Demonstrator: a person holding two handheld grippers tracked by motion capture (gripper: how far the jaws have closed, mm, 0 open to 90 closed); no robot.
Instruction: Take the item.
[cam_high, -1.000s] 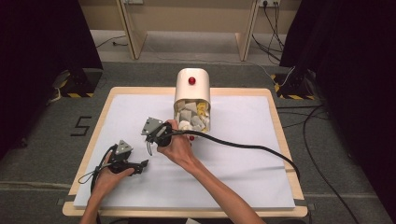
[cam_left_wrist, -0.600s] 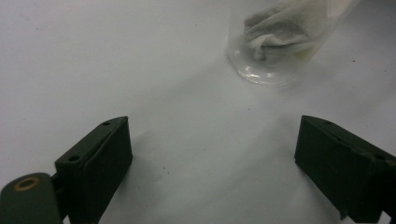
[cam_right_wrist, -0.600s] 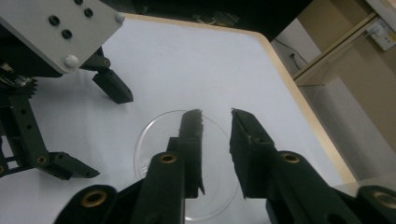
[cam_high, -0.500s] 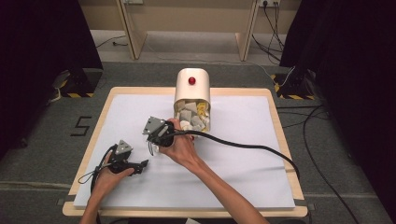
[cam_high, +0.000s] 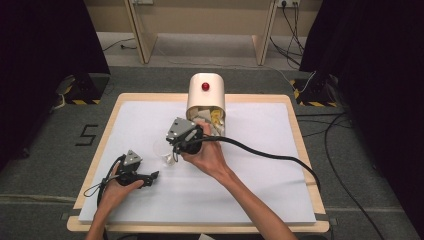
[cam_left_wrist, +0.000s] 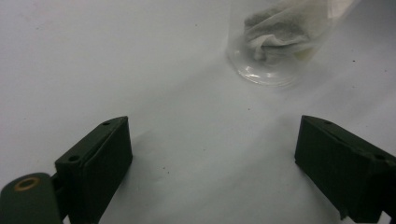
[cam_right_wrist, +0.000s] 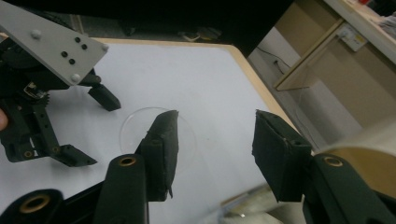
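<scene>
Two tongs at work. Right tongs (cam_high: 176, 150) hang above the glass (cam_high: 164, 151), jaws just opened, nothing between them; likely just let go. Tea bag (cam_left_wrist: 280, 30) sits inside the glass, seen from the left gripper view. Left tongs (cam_high: 152, 176) rest open on the tabletop (cam_high: 280, 200), aimed at it. Dispenser (cam_high: 206, 95) behind.

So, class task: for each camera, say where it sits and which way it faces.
High view: above the table edge, looking forward and down; both forearms, left gripper, right gripper.
Left gripper view: rides that gripper, looking along open jaws at the clear cup.
Right gripper view: looks down on the cup's rim.
All share the cup.
</scene>
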